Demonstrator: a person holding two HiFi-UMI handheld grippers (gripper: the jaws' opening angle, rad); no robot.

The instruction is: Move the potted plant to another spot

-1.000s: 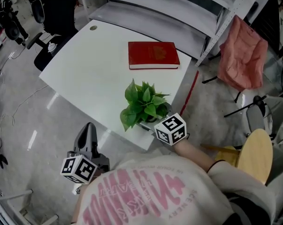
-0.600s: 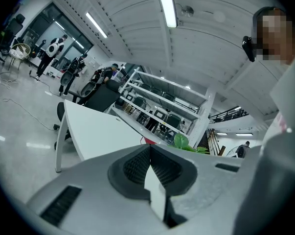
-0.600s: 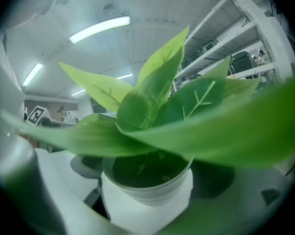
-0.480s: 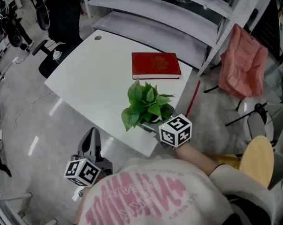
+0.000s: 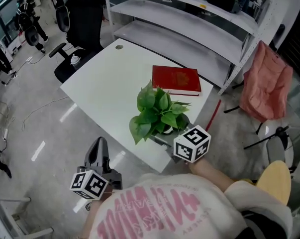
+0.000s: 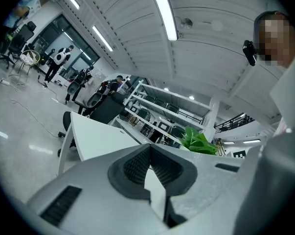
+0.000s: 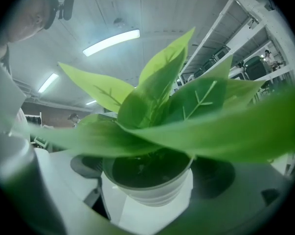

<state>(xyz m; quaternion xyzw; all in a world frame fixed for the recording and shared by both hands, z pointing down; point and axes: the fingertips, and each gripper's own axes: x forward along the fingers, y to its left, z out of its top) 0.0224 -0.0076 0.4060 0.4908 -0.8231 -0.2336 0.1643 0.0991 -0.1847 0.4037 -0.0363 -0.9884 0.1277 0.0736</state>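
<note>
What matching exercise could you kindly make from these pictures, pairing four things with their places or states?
1. potted plant
2. red book
3. left gripper
4. right gripper

A. shut, empty, above the floor
B. clamped on a pot
C. flat on the table, far side
D. leafy, at the table's near edge

Pairs: 1-D; 2-C; 3-A; 4-B.

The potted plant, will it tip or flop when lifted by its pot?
Likely top-heavy: leaves spread wider than the small white pot, so tilting may tip it. The thin leaves should sway. The smooth pot could slip in the right gripper's jaws.
</note>
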